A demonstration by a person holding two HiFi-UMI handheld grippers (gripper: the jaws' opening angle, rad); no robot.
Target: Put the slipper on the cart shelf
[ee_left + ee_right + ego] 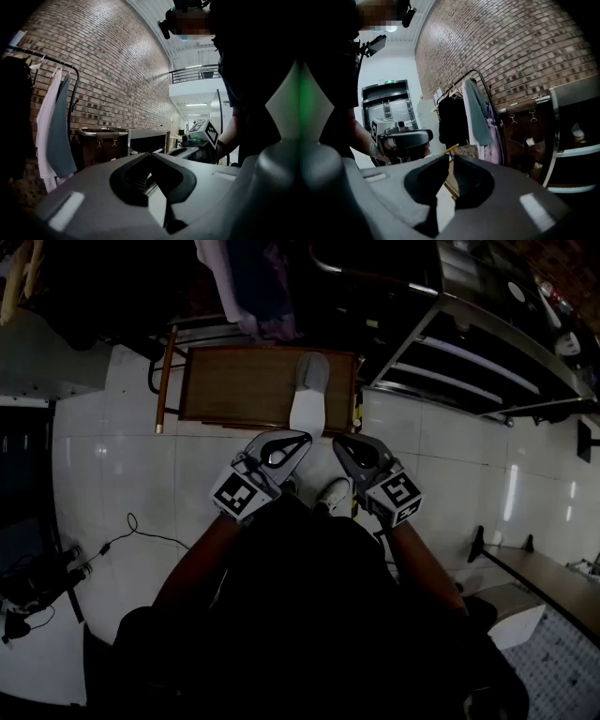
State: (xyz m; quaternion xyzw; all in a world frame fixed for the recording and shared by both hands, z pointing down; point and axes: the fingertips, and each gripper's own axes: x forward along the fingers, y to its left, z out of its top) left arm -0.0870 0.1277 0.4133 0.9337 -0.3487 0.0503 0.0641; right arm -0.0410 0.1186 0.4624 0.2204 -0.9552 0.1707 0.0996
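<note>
In the head view a grey and white slipper lies lengthwise on the brown cart shelf, its white end hanging over the near edge. Both grippers are held close to the person's body, a short way on the near side of the slipper. My left gripper is shut with nothing in it, its jaws meeting at the tip. My right gripper is shut and empty too. They face each other: the right gripper shows in the left gripper view, the left gripper in the right gripper view. Neither gripper view shows the slipper.
A metal shelf rack stands to the right of the cart. Garments hang on a clothes rail by the brick wall. The person's white shoe is on the tiled floor, where a black cable lies at the left.
</note>
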